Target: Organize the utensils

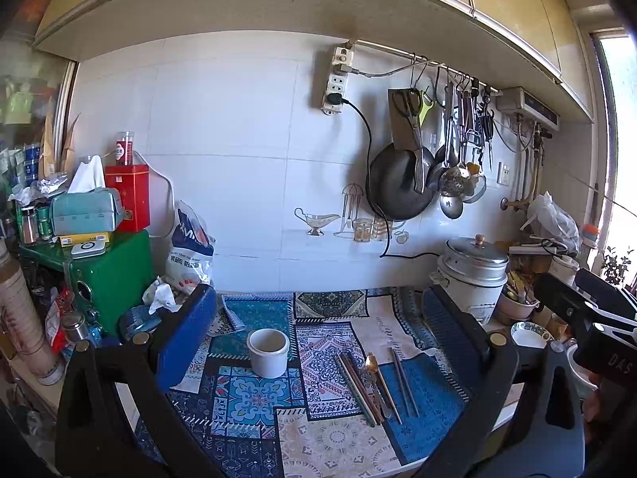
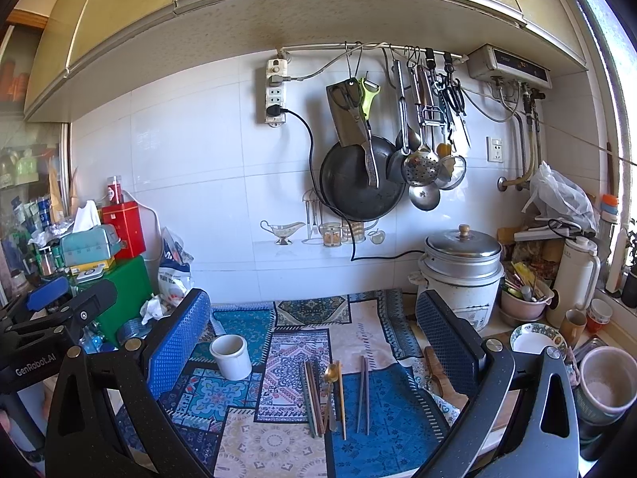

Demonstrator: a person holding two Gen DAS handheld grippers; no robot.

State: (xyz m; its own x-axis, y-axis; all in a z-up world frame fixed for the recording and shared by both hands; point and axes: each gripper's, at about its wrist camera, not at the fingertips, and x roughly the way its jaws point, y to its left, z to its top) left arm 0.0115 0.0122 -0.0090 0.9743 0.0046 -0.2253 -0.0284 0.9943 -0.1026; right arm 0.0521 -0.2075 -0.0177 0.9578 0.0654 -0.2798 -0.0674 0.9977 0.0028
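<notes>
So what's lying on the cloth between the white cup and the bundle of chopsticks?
Nothing: between the white cup and the chopsticks there is only bare patterned cloth. Both wrist views show the gap.

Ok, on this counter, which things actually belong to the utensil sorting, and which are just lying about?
For the job:
- white cup, upright and empty
- chopsticks lying on the patterned cloth
- gold spoon among them
- both sets of jaws, open, holding nothing

Just lying about:
- rice cooker
- hanging wok
- tissue box
- green box
- patterned bowl
</notes>
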